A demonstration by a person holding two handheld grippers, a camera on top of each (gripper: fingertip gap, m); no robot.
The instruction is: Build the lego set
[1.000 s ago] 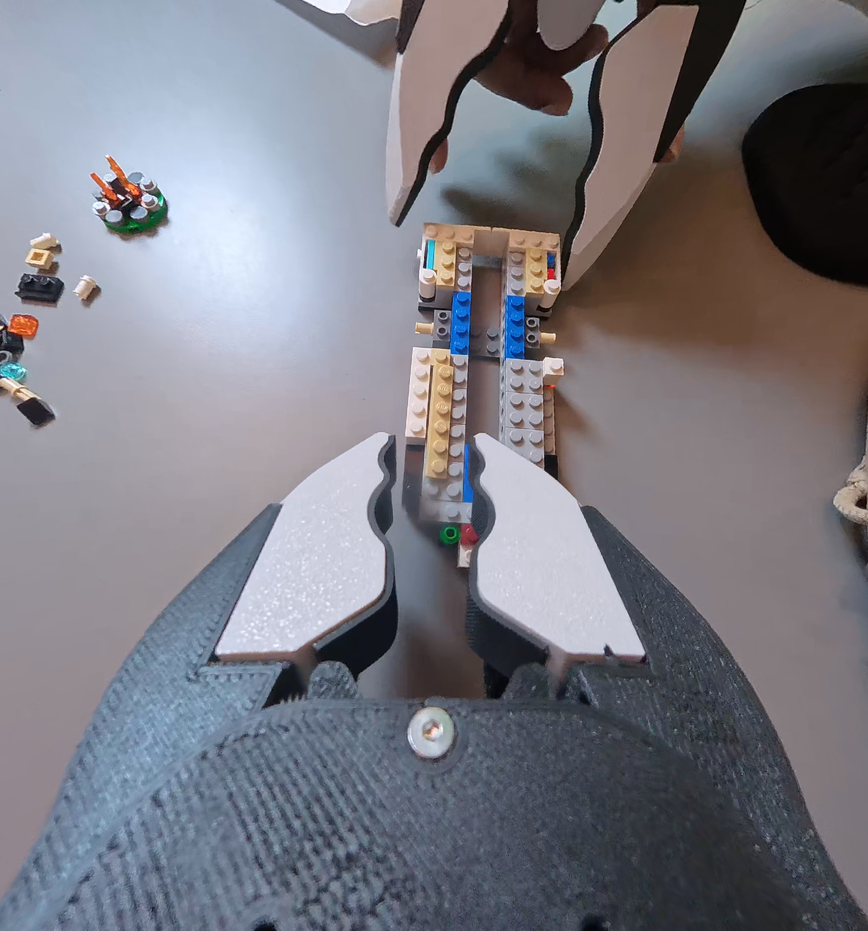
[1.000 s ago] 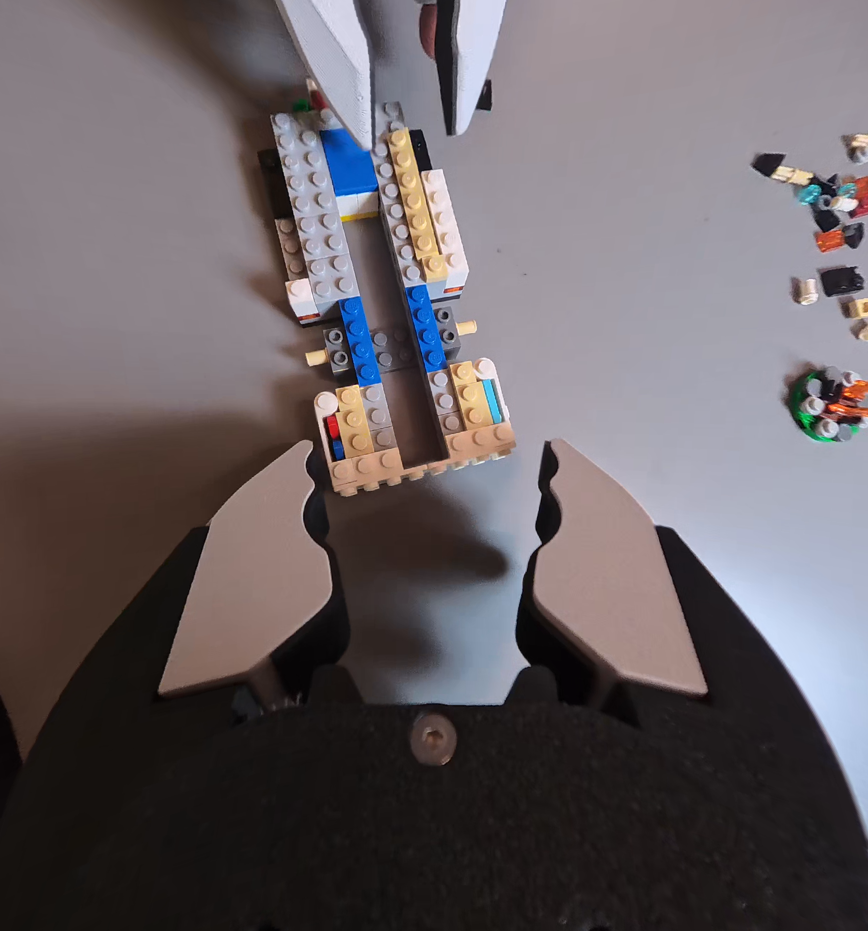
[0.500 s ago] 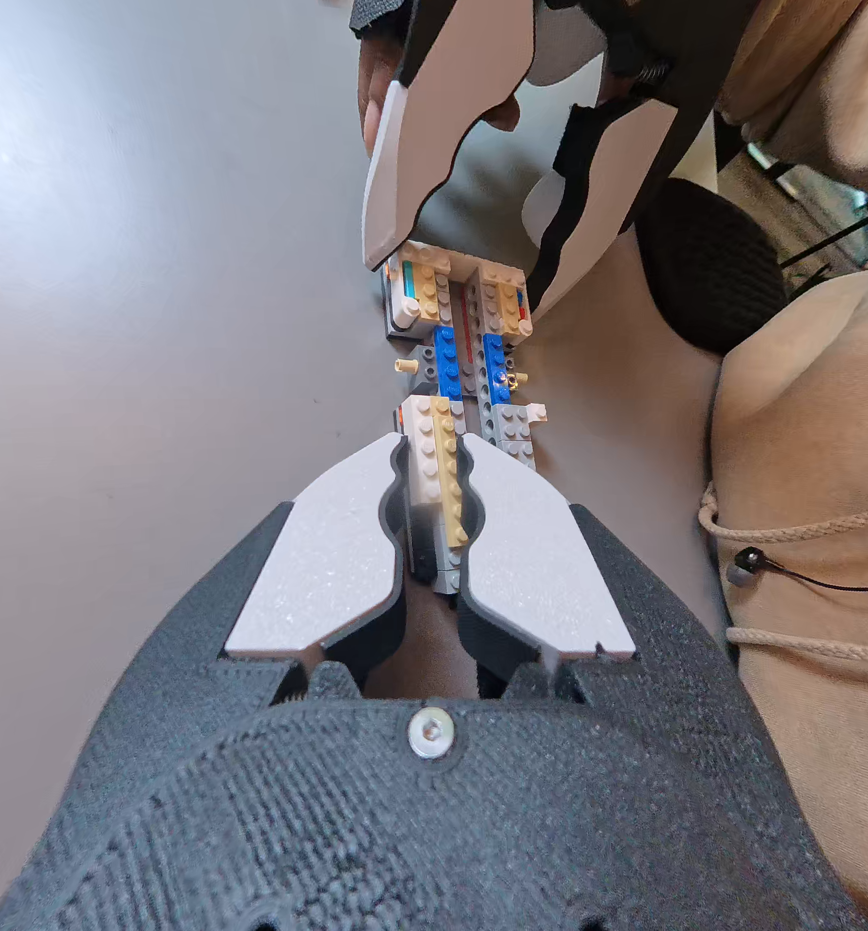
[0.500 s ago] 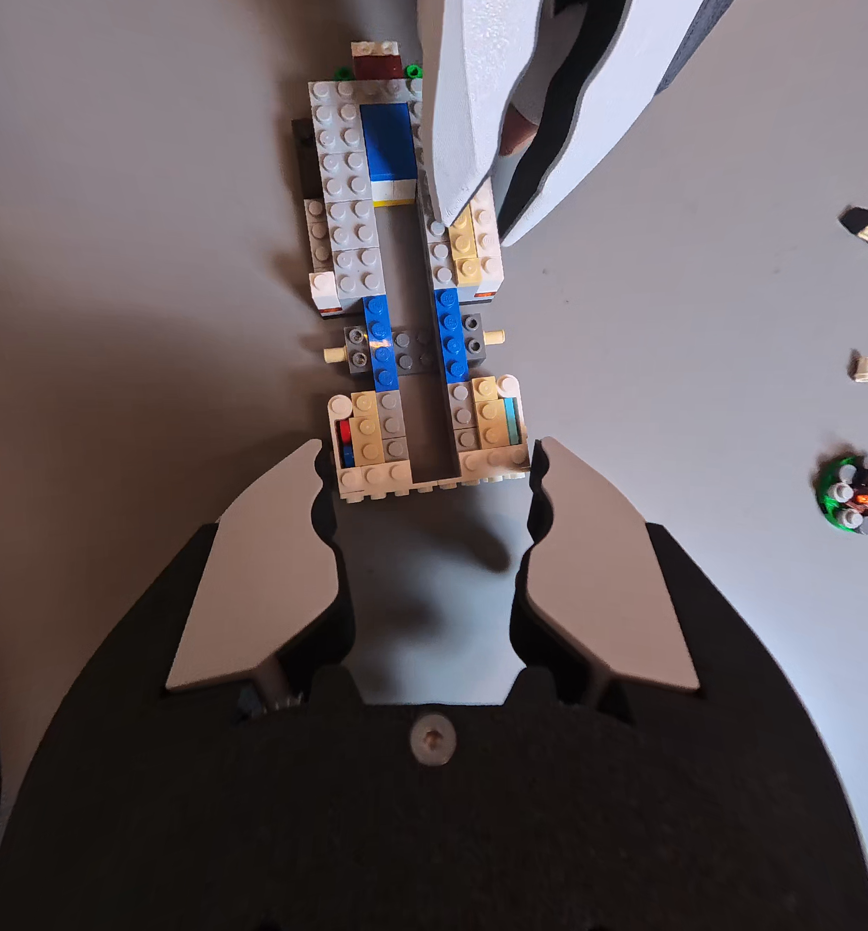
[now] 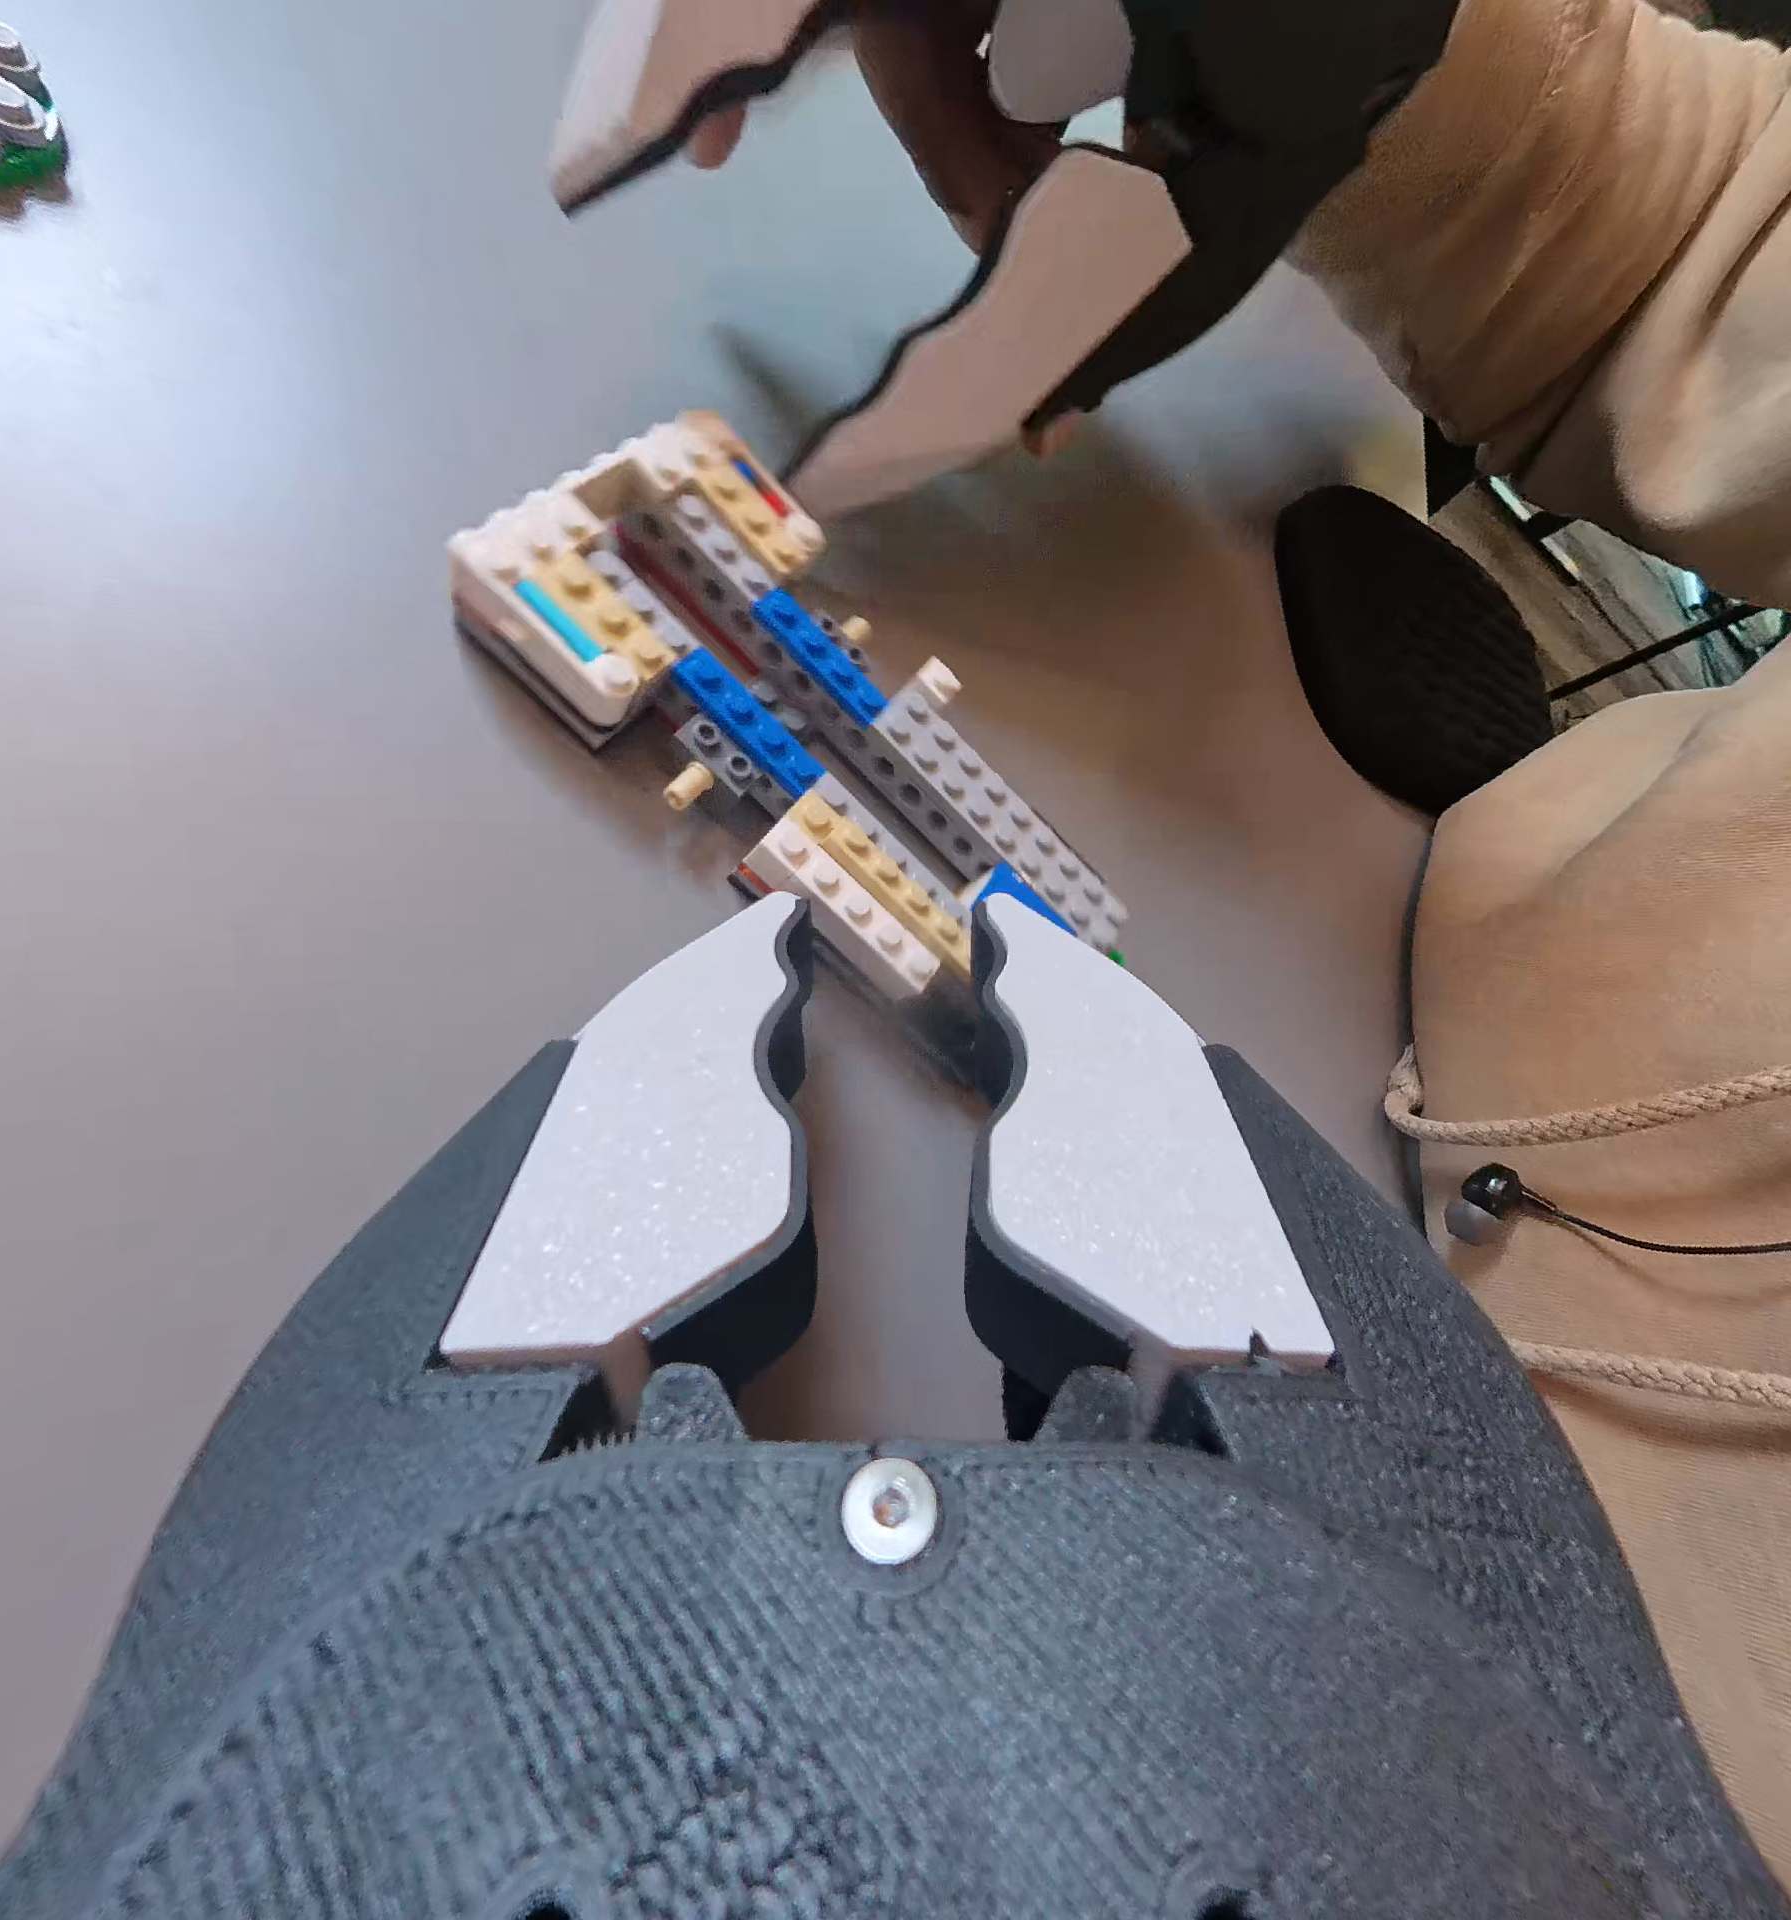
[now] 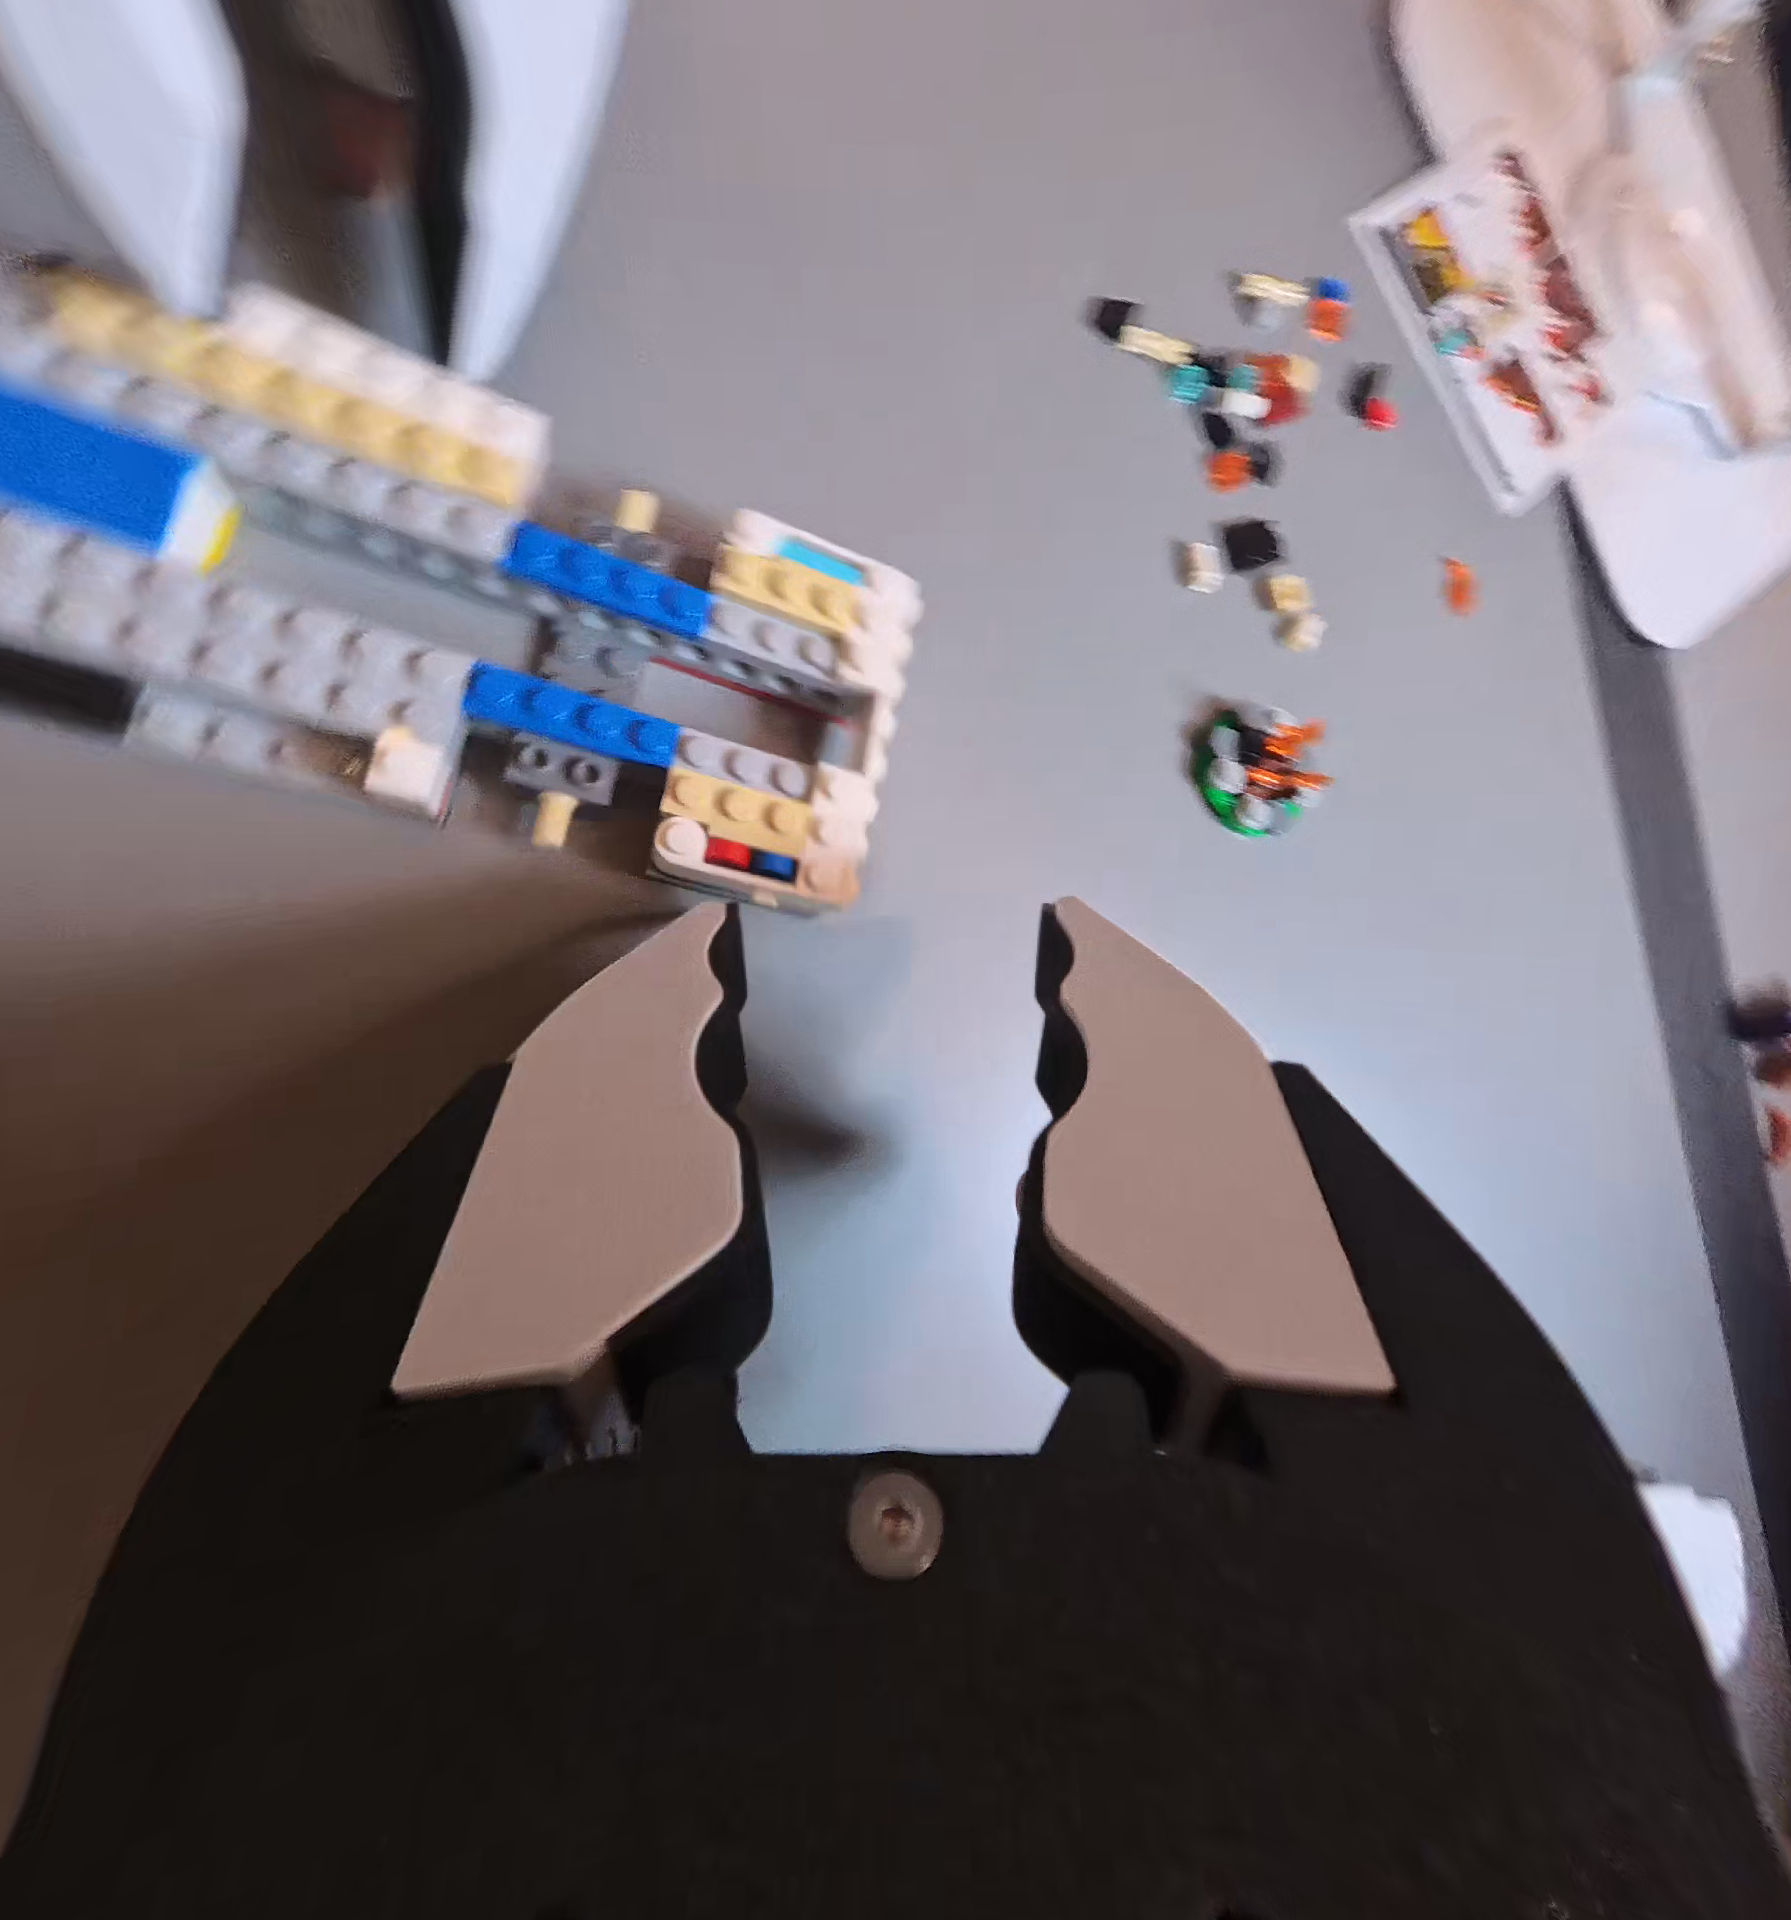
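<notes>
Left jaws: the left gripper is standing partly open, with the near end of the brick model lying slantwise between its fingers. A white and tan studded strip of the model is crossing the gap. Both fingertips are lying close against that strip, but whether the pads are pressing on it cannot be told.

Right jaws: the right gripper is standing wide open with only bare surface showing between its fingers. The left fingertip is sitting just beside the model's nearest corner, the one carrying a red and a blue stud. The right fingertip is well apart from the model.

Brick model: it is a long, flat frame of grey, tan, white and blue bricks with an open slot down the middle. It is running away from the left jaws and passing across in front of the right jaws, to their left.

Beyond the right jaws: a round green piece with grey studs and orange parts is lying ahead and to the right. A scatter of small loose pieces is lying farther out, and past these a white item with coloured print, too blurred to identify.

Beside the left jaws: a person's beige hooded top is filling the right side.
</notes>
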